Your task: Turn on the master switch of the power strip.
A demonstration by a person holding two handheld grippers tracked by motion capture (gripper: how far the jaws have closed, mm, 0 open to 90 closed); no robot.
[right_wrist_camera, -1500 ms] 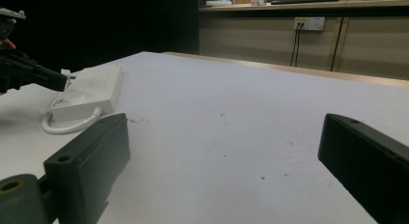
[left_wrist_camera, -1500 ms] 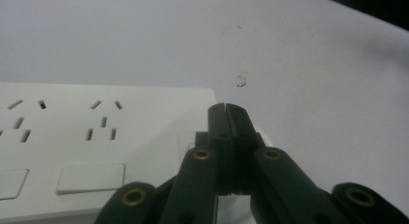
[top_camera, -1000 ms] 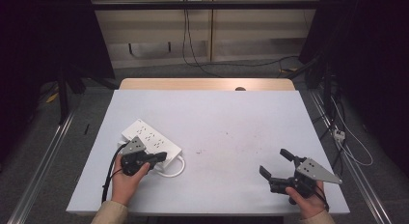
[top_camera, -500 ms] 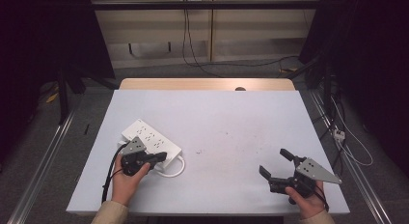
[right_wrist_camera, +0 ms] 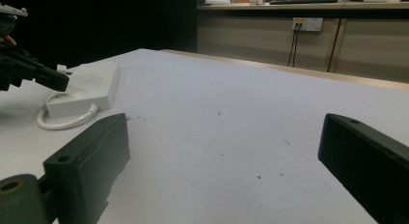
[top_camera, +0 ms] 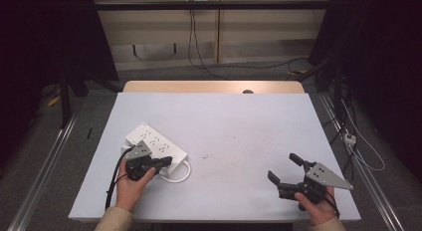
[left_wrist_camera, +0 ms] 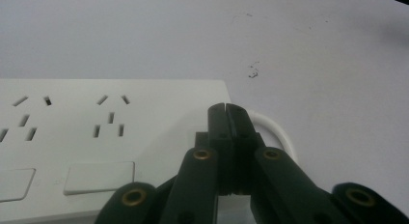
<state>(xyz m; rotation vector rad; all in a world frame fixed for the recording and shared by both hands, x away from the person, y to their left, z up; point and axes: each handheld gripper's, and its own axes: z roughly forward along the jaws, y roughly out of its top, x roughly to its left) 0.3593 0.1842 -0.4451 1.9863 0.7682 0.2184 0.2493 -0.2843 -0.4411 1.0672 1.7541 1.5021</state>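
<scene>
Table [top_camera: 239, 121]: pale, bare except near-left. Power strip [top_camera: 155, 145] lies flat there, white cord [top_camera: 181, 174] looping off its near end. Left gripper [top_camera: 168, 161] sits over that end, jaws pressed together, nothing between them. Right gripper [top_camera: 283, 167] near-right, jaws wide apart, well clear. Risk: closed tips nudge the light strip or snag the cord loop, dragging it.
</scene>
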